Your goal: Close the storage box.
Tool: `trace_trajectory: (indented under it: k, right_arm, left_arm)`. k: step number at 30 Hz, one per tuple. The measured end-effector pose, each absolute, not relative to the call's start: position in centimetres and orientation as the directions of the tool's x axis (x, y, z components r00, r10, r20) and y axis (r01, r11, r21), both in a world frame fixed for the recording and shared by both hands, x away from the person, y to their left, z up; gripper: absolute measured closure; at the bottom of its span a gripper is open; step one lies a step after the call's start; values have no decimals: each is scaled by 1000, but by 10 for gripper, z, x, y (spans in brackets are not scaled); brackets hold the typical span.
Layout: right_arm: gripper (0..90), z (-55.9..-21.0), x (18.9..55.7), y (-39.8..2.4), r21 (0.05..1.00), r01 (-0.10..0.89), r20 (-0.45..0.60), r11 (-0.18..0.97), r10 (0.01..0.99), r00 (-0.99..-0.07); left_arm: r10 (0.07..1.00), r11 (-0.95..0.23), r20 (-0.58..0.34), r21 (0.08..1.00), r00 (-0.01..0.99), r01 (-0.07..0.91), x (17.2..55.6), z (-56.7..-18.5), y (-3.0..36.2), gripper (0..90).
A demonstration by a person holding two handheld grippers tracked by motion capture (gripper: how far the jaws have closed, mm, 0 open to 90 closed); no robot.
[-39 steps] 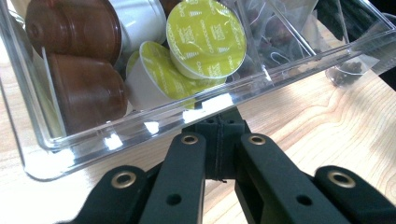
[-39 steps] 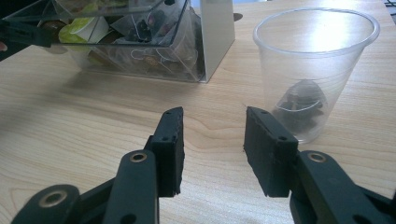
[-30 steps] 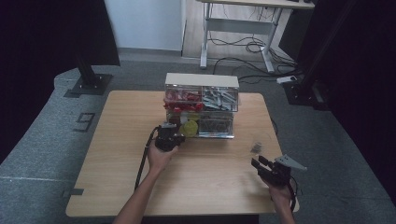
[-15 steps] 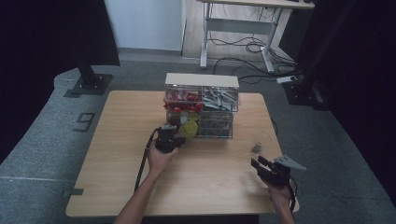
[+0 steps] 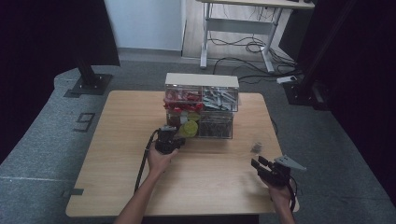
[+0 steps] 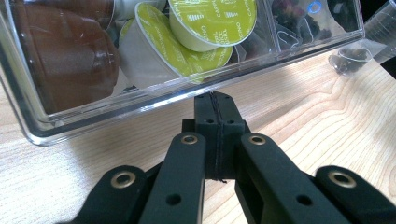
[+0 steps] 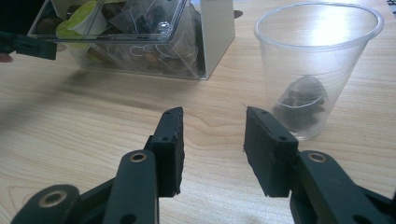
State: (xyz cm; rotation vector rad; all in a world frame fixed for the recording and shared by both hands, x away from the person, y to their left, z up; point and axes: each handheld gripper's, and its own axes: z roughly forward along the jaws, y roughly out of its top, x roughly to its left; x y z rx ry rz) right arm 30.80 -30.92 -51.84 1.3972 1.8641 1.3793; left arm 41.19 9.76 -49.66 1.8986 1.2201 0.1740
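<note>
Nothing has shifted: left tool [image 6: 215,100] (pressed together) touches drawer [image 6: 140,100]; right tool [image 7: 212,135] spread near cup [image 7: 313,70].

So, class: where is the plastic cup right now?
The cup stands on the table's right side, just ahead of the right gripper, right of the clear organiser.

clear organizer [image 5: 201,106] blocking table's [image 5: 116,140] far middle, plastic cup [image 7: 317,65] just ahead of right tongs [image 7: 212,140], bare wood elsewhere

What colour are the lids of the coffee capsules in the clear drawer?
Lime green lids, clearest in the left gripper view.
</note>
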Motion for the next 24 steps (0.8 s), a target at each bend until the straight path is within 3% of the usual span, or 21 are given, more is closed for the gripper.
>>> trace_trajectory:
  k: [8, 15, 24]
  right_arm:
    - [573, -519, 308, -308, 885, 465, 211, -1, 892, -400]
    - [564, -518, 306, -305, 886, 463, 208, 7, 887, -411]
    - [520, -519, 303, -300, 888, 460, 196, 30, 878, -437]
  left_arm:
    - [792, -171, -289, 741, 538, 649, 403, -495, 101, 831]
    - [773, -239, -213, 774, 598, 586, 386, -498, 99, 627]
    - [755, -269, -188, 785, 628, 558, 357, -503, 109, 498]
